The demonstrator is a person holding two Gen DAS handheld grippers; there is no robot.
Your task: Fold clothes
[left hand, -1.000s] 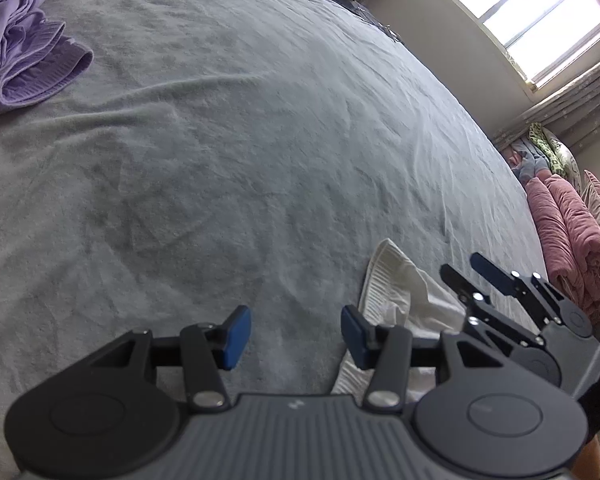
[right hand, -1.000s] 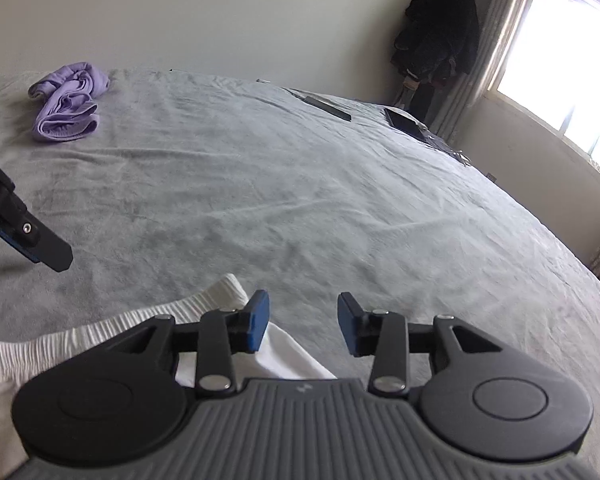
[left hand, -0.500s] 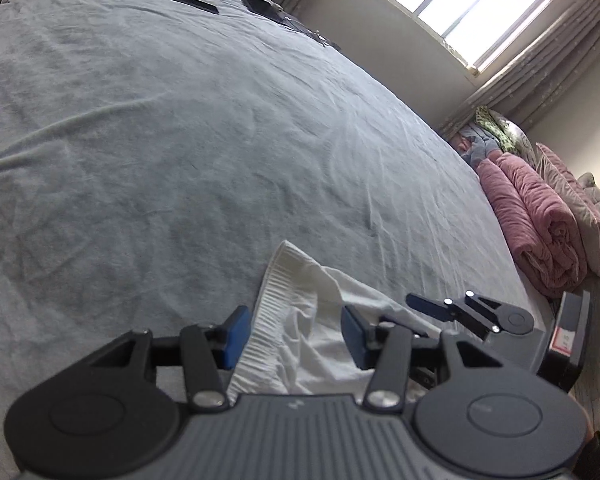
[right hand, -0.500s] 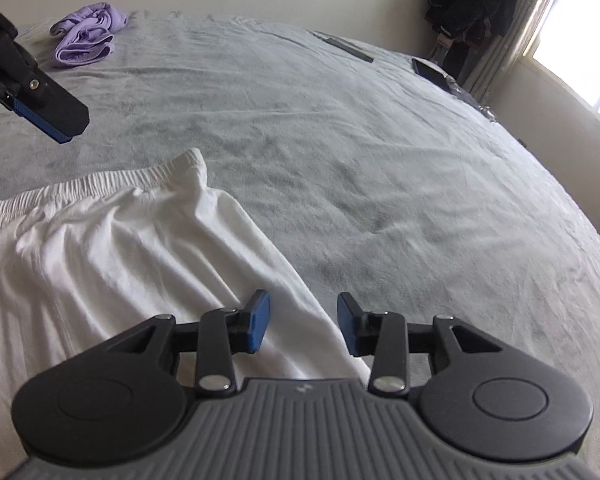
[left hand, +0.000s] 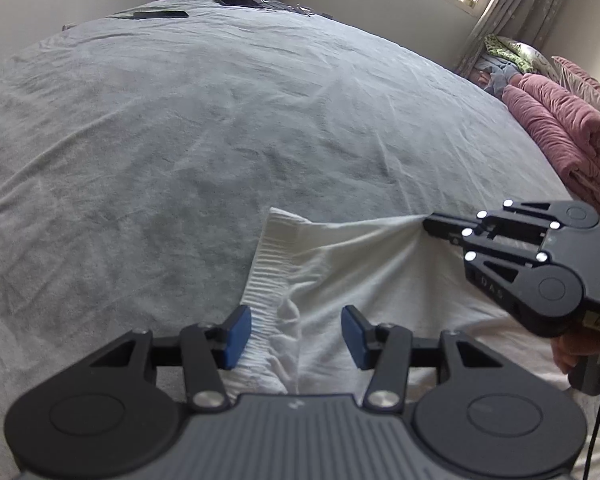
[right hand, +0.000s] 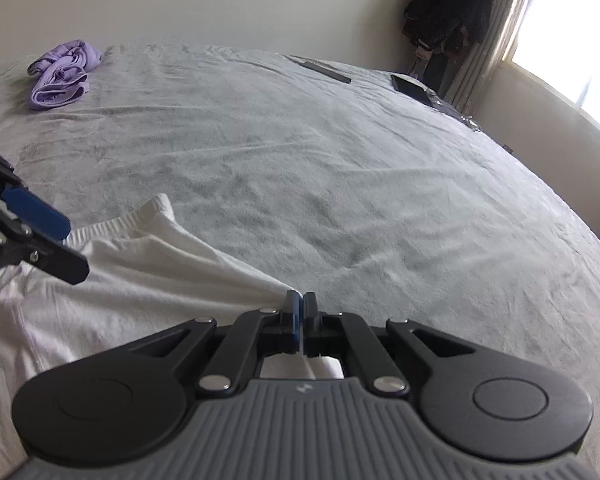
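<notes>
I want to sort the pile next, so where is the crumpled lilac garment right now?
The crumpled lilac garment shows only in the right wrist view, upper left, at the far end of the grey bedspread near the wall, well apart from the white garment.

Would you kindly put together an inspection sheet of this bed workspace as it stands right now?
Surface: grey bedspread, wrinkled, covering the whole bed.
Job's things: white garment lying near the bed's edge, ribbed waistband toward the left claw; lilac garment bunched at the far corner.
Clutter: two dark flat devices at the far edge.
Grippers: left claw open, straddling the waistband; right claw shut on the white garment's edge, pulling it taut.
Cables: one dark cable by the hand on the right claw.
Surroundings: pink rolled blanket, curtained window, dark clothing hanging.
</notes>
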